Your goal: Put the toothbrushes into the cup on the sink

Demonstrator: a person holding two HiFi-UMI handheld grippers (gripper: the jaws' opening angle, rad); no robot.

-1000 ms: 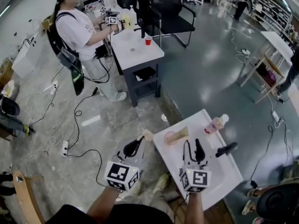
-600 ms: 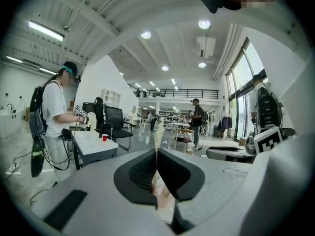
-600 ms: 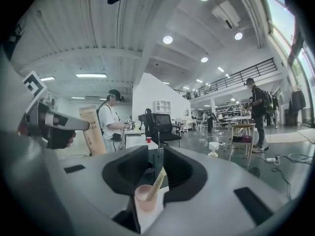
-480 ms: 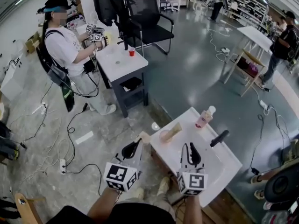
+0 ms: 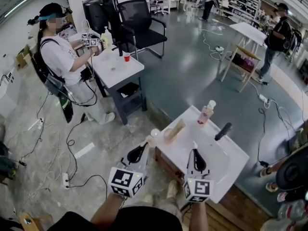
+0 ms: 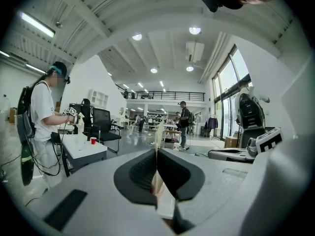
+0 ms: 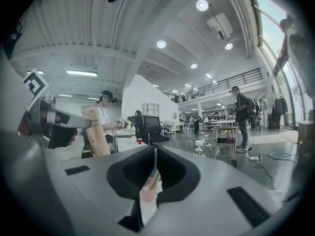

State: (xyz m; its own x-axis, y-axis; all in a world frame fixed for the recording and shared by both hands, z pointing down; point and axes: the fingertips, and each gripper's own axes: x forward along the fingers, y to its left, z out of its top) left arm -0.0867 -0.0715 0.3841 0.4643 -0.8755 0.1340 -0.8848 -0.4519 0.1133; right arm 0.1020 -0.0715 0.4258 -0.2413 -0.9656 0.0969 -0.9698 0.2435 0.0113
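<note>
While the left gripper point(image 5: 145, 146) stays out of the sink point(image 5: 226, 165), just off its left edge, it is clamped on a toothbrush box point(image 7: 94, 131) held nearly upright. The cup point(image 5: 170, 137) stands near, ahead and to its right, by the sink's far left corner, with another box point(image 5: 179, 127) leaning in it. The right gripper point(image 5: 195, 151), farther off over the basin, is closing, its jaws almost together, nothing plainly between them. The bottle point(image 5: 206, 112) stands well clear.

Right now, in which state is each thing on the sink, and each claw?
left claw: shut on the held toothbrush pack.
right claw: closing, nothing between its jaws.
cup: upright on the sink.
second toothbrush pack: leaning inside the cup.
bottle: upright, cap on.
</note>
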